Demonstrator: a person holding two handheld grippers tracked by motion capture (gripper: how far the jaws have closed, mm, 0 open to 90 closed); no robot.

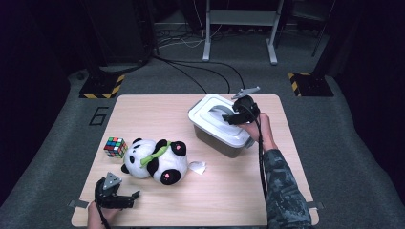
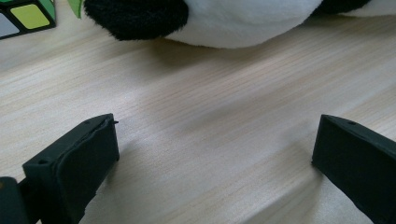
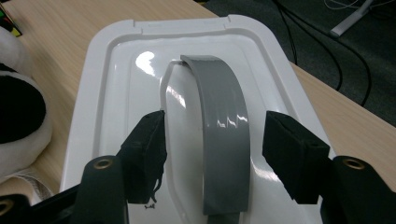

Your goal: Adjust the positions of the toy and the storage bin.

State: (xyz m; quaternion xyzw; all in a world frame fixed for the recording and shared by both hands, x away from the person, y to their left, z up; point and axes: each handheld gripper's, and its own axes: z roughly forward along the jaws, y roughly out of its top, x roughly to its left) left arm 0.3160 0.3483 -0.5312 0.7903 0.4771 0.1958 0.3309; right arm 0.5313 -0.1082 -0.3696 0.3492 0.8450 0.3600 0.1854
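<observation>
A white lidded storage box (image 1: 218,125) stands on the wooden worktop (image 1: 239,191), and everything else is placed from it. The right gripper (image 1: 237,114) hangs over the box's lid (image 3: 116,93), at the side of the lid away from the panda. The lid's grey handle (image 3: 222,135) arches up between this gripper's two jaws. In the right gripper view a narrow gap shows on each side of the handle, so the jaws stand partly open around it and do not press on it.

A plush panda (image 1: 155,160) lies beside the box, towards the left gripper, with a Rubik's cube (image 1: 115,147) just beyond it. The left gripper (image 1: 125,200) rests low at the near edge of the worktop, well apart from the box. Its jaws stand wide open over bare wood with nothing between them, pointing at the panda (image 2: 224,21) and the cube (image 2: 25,16).
</observation>
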